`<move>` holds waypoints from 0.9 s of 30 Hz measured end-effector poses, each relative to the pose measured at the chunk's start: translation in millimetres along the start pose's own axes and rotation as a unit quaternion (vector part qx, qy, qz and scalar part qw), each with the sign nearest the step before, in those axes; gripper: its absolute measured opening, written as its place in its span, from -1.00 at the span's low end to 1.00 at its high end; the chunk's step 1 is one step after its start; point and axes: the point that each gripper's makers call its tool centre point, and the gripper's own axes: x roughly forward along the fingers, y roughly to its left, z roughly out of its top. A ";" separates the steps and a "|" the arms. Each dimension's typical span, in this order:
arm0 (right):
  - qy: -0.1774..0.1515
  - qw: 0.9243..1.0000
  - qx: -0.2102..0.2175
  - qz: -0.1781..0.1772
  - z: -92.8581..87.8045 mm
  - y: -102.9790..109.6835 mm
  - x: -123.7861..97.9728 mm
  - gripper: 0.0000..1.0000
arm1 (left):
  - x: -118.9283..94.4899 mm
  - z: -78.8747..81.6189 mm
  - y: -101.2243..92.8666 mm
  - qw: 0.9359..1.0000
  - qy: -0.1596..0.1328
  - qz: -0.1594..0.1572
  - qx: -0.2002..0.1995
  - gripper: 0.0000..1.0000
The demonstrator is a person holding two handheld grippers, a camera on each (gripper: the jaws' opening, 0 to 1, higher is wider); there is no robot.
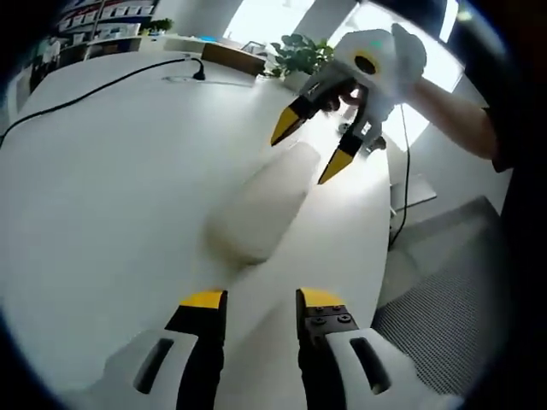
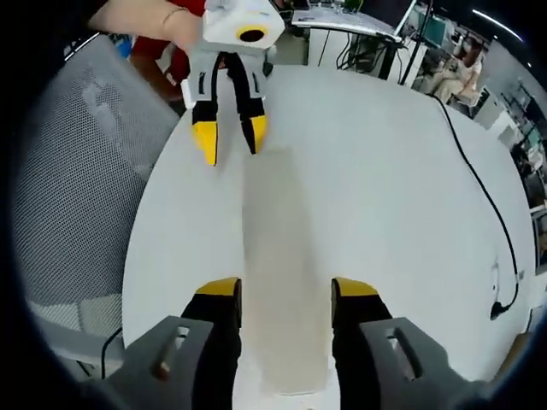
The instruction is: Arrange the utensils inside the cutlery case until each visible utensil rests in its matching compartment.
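A long cream cutlery case (image 1: 261,205) lies flat on the white table (image 1: 102,196); it looks blurred and smooth, with no utensils showing on it. In the left gripper view my left gripper (image 1: 261,299) stands open at the case's near end, while my right gripper (image 1: 306,155) hovers open over the far end, held by a hand. In the right gripper view the case (image 2: 278,256) runs away between the open jaws of my right gripper (image 2: 286,286) toward my left gripper (image 2: 231,141), which is open above its far end. Neither gripper holds anything.
A black cable (image 1: 102,85) crosses the table's far side and also shows along the table's right edge (image 2: 479,188). A grey mesh chair (image 2: 77,188) stands beside the table. A potted plant (image 1: 299,55) sits past the table's edge. A person (image 2: 453,73) sits at distant desks.
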 end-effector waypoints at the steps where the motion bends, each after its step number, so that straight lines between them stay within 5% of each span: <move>1: 0.010 1.000 -0.004 0.000 -7.2 1.2 2.8 -0.18 | 0.1 -0.5 -0.1 1.000 0.001 0.000 0.000 -0.34; 4: 0.044 0.999 -0.012 -0.016 -20.7 -2.2 11.6 -0.14 | 1.8 -1.6 -1.1 1.000 0.001 0.000 -0.001 -0.35; 17: 0.036 0.999 0.000 -0.010 -14.6 -2.3 17.7 -0.27 | 4.8 -1.1 -7.7 1.000 0.003 -0.008 0.005 -0.35; 23: 0.021 1.000 0.018 0.003 -8.0 -0.9 16.8 -0.27 | 6.7 -0.5 -10.1 1.000 0.005 -0.011 0.007 -0.34; 27: -0.045 0.997 0.066 -0.007 7.8 -0.9 -7.3 -0.25 | -6.8 -1.8 -9.8 1.000 0.003 -0.006 0.020 -0.46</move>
